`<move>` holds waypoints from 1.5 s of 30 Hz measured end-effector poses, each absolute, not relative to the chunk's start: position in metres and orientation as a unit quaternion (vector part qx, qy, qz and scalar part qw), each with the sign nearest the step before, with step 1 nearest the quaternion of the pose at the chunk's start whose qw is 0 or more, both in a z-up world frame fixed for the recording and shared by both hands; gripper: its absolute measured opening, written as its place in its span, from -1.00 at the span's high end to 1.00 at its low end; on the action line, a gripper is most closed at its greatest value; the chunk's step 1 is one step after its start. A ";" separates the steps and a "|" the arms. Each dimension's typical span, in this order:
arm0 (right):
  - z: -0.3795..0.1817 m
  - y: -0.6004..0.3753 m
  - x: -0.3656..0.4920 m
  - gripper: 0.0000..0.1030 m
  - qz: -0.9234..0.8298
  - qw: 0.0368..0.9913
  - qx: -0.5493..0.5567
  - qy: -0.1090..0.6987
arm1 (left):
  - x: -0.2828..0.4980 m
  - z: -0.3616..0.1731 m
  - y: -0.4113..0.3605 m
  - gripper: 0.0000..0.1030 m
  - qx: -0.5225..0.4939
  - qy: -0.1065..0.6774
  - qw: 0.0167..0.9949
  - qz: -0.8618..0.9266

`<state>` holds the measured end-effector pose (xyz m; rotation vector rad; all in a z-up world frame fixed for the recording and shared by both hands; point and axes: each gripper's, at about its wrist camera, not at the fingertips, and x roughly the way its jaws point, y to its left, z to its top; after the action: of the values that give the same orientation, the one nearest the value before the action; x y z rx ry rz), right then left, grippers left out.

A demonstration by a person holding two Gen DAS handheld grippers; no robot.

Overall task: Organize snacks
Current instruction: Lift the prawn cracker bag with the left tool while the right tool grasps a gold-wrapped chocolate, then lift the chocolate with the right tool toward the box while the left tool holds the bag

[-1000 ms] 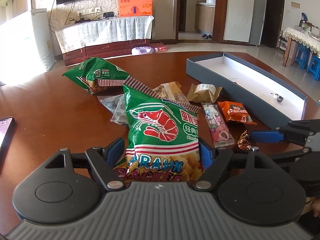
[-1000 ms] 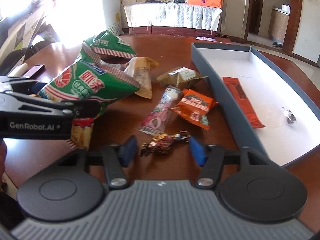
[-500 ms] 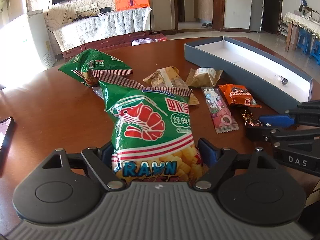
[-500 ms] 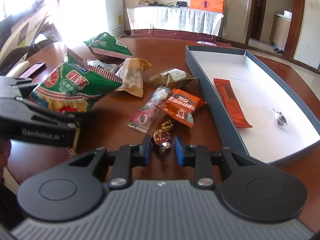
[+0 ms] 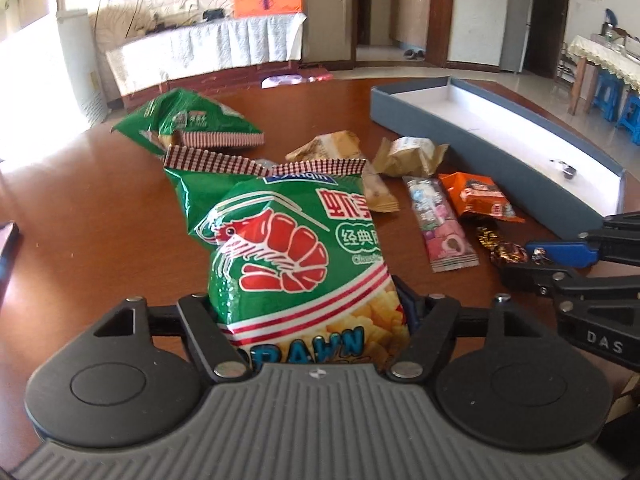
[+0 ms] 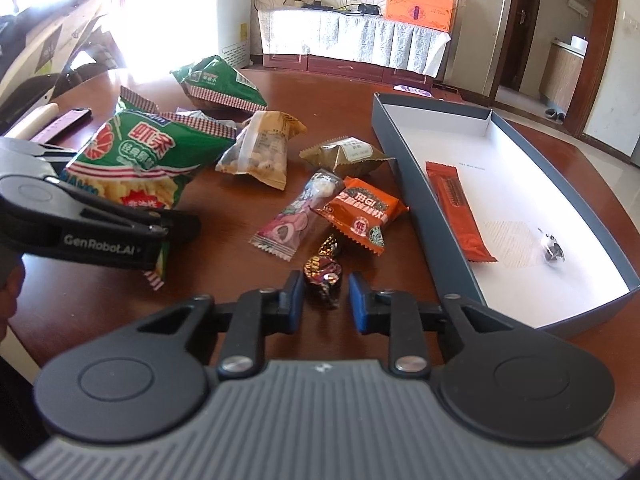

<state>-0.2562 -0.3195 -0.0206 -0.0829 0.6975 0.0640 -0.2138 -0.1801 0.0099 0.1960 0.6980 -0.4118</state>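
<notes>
Prawn cracker bag (image 5: pixel 288 248): being pinched at its lower end by the left gripper (image 5: pixel 308 308), held upright off the table (image 6: pixel 224 264), the printed name cut off below by the gripper body and both blue pads almost wholly hidden behind the foil. Filling the centre of the left view and blocking part of the heap behind it.

Hovering low at 6 o'clock in the right view: the right gripper (image 6: pixel 326 300), fingers standing slightly apart on either side of a dark wrapped candy (image 6: pixel 323 276). Showing a thin sliver of gap on each side, though hard to say whether either pad is touching the wrapper, or whether the candy is lying on the wood.

Lying loose just past the candy, toward 12 o'clock: a pink sachet (image 6: pixel 296 216) and an orange packet (image 6: pixel 364 212), touching; further on, an olive-gold packet (image 6: pixel 346 154) and a beige nut bag (image 6: pixel 260 152), its near corner tucked behind the held bag. Sitting farthest out, toward 11 o'clock: a second green bag (image 6: pixel 220 84).

Stretching from 1 to 4 o'clock: a grey box (image 6: pixel 448 240), holding an orange-red bar (image 6: pixel 456 208) against its near wall and a small foil sweet (image 6: pixel 552 250), too small to read.

Being cut by the frame at 9 o'clock in the left view: a phone (image 5: pixel 6 248).
</notes>
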 end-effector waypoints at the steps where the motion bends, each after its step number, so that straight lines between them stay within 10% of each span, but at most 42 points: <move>1: -0.020 -0.319 -0.256 0.55 0.032 0.939 -0.040 0.341 | -0.216 0.012 -0.181 -0.45 0.100 0.332 0.916 -0.201; 26: 0.024 -0.323 -0.275 0.56 0.052 0.967 -0.006 0.250 | -0.237 0.027 -0.205 -0.44 0.151 0.297 0.922 -0.197; 41: -0.022 -0.328 -0.260 0.51 0.076 0.930 0.021 0.358 | -0.226 0.023 -0.192 -0.46 0.140 0.323 0.919 -0.178; 45: -0.025 -0.321 -0.260 0.22 0.077 0.933 0.013 0.353 | -0.228 0.025 -0.190 -0.46 0.138 0.323 0.918 -0.186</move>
<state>-0.2602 -0.3214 -0.0246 0.0259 0.7213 0.1583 -0.2282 -0.1901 0.0245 0.2830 0.6646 -0.3825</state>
